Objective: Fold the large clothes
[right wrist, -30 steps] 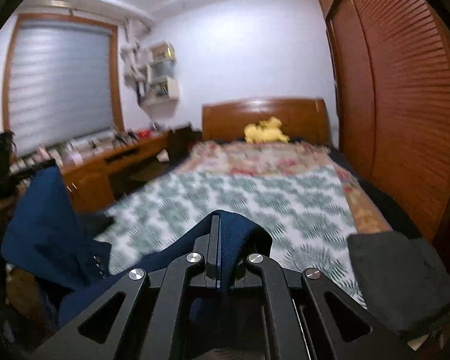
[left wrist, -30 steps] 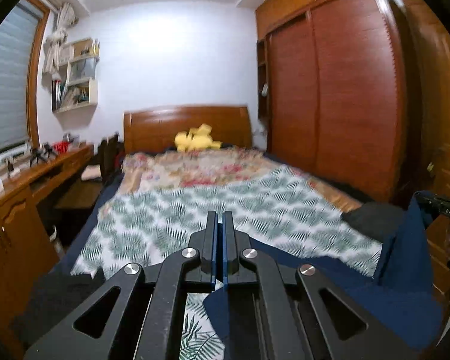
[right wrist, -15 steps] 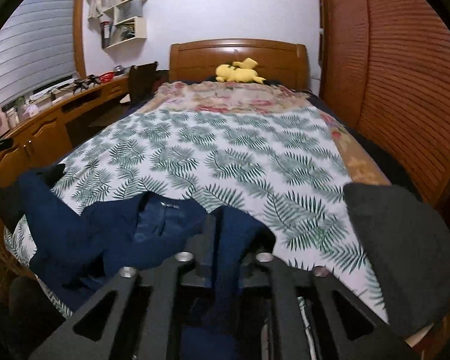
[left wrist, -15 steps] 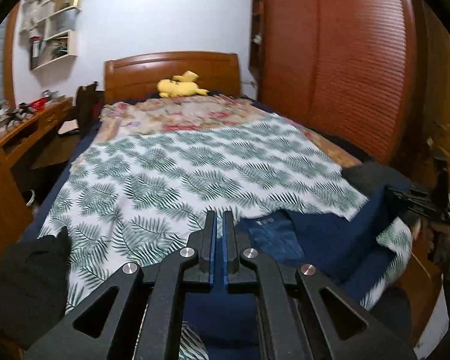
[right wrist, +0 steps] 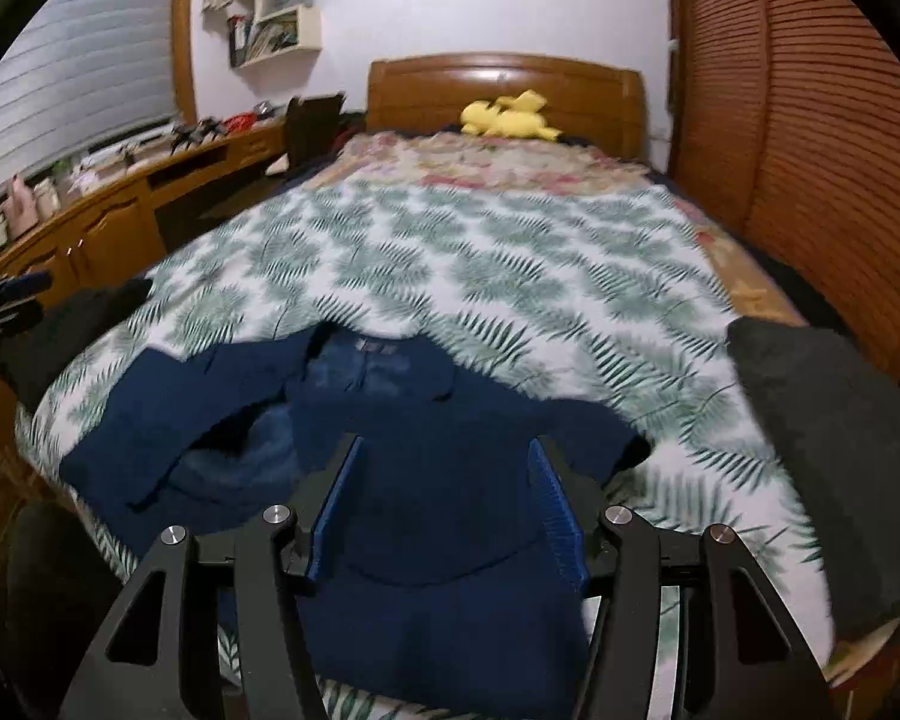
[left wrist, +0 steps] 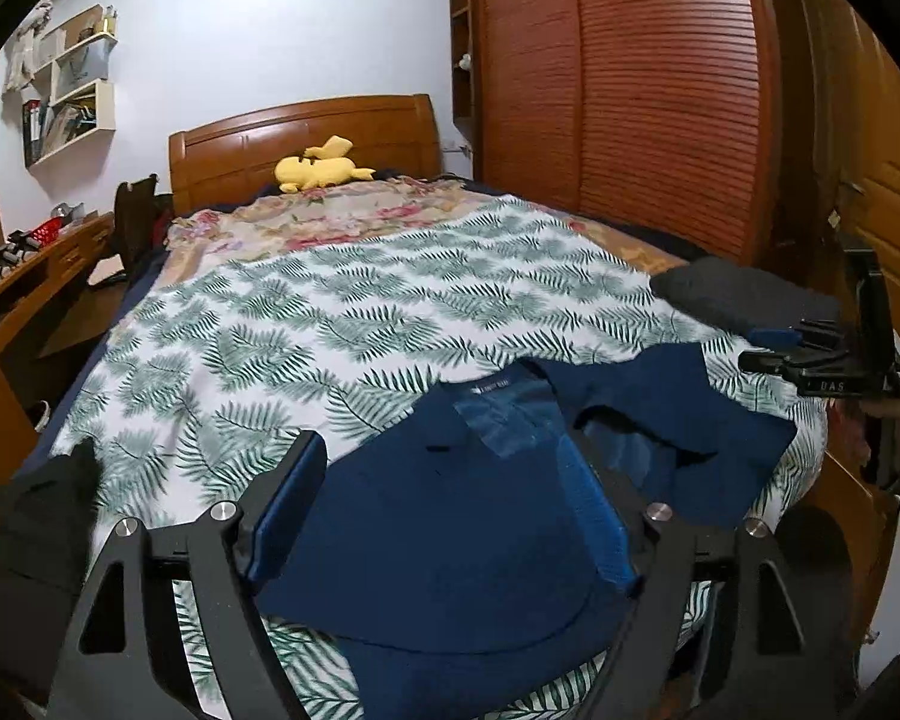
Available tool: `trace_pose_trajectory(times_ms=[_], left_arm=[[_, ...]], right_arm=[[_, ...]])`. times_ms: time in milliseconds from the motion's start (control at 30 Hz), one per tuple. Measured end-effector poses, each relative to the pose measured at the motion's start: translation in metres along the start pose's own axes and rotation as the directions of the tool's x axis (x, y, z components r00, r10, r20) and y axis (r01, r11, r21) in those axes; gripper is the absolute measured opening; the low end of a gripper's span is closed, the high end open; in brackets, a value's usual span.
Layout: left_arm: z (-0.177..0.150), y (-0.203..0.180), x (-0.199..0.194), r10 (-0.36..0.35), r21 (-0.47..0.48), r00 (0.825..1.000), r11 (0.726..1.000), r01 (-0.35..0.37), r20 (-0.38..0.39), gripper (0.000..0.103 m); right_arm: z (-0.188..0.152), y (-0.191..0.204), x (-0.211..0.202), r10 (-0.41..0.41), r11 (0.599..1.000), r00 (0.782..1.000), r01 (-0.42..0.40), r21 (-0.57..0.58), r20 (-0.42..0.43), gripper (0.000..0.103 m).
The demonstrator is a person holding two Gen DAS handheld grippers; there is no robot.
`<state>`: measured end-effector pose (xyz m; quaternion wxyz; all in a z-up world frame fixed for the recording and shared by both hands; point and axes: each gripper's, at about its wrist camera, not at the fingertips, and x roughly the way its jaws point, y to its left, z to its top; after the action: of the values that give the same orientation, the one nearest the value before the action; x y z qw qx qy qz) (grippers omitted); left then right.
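bed (left wrist: 390, 312): ahead of both grippers, leaf-print cover (right wrist: 510, 276) on top, floral sheet (left wrist: 330, 222) past it by the headboard
wardrobe (left wrist: 630, 90): right of both grippers, slatted doors
desk (right wrist: 120, 198): left of bed, cluttered
jacket (left wrist: 450, 510): navy, crumpled on the near bed edge, directly under and between both sets of fingers, collar label facing up ahead of the tips
grey cloth (right wrist: 828, 432): right of right gripper, on bed edge
black cloth (left wrist: 36, 516): left of left gripper
plush (left wrist: 321, 171): yellow, far end at headboard
left gripper (left wrist: 444, 474): jaws just been opening, now wide apart, jacket lies between them, pads not pressing it
right gripper (right wrist: 444, 474): jaws just been opening, apart, jacket below and between, not gripped
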<state>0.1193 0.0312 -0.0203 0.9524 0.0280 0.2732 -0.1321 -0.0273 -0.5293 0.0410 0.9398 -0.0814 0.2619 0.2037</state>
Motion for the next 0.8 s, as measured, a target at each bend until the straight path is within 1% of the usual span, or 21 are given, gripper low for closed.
trace_pose_trajectory(times_ms=[67,200,300,400,467,600,633,667,733,767,800], left_arm=[[-0.008,-0.002,0.016,-0.023,-0.007,1.0,1.0,0.023,-0.016,0.08],[-0.025,-0.005,0.041,-0.024,0.001,0.999,1.0,0.024,-0.046,0.08],[-0.034,-0.005,0.051,-0.033,-0.005,0.998,0.999,0.033,-0.052,0.08],[-0.041,-0.003,0.055,-0.034,-0.019,0.999,0.999,0.033,-0.042,0.08],[-0.046,-0.001,0.057,-0.04,-0.024,0.999,0.999,0.039,-0.036,0.08],[-0.055,0.004,0.061,-0.035,-0.029,0.999,0.999,0.034,-0.027,0.08],[-0.058,0.006,0.061,-0.03,-0.031,0.999,0.999,0.03,-0.024,0.08],[-0.06,0.009,0.061,-0.027,-0.034,0.999,0.999,0.027,-0.021,0.08],[-0.063,0.013,0.06,-0.028,-0.04,0.999,0.999,0.027,-0.017,0.08],[-0.064,0.015,0.06,-0.03,-0.042,0.999,0.999,0.029,-0.015,0.08],[-0.065,0.018,0.059,-0.031,-0.041,0.999,0.999,0.031,-0.014,0.08]], right_arm=[[-0.006,0.005,0.013,0.018,1.0,0.999,-0.019,-0.011,-0.028,0.058],[-0.017,0.015,0.036,0.044,0.998,0.996,-0.047,-0.034,-0.075,0.058],[-0.022,0.018,0.053,0.067,0.997,0.992,-0.071,-0.032,-0.11,0.058],[-0.023,0.018,0.066,0.069,0.997,0.988,-0.075,-0.033,-0.139,0.058],[-0.024,0.018,0.071,0.059,0.997,0.986,-0.066,-0.042,-0.156,0.058],[-0.021,0.017,0.081,-0.005,0.997,0.985,-0.008,-0.075,-0.175,0.058],[-0.019,0.014,0.082,-0.013,0.997,0.985,-0.001,-0.076,-0.174,0.046],[-0.016,0.011,0.082,-0.017,0.997,0.985,0.004,-0.075,-0.171,0.038],[-0.01,0.009,0.082,-0.003,0.997,0.986,-0.009,-0.072,-0.165,0.016],[-0.006,0.008,0.082,-0.001,0.998,0.987,-0.011,-0.07,-0.158,0.009],[0.0,0.007,0.081,-0.017,0.997,0.99,0.006,-0.076,-0.142,0.005]])
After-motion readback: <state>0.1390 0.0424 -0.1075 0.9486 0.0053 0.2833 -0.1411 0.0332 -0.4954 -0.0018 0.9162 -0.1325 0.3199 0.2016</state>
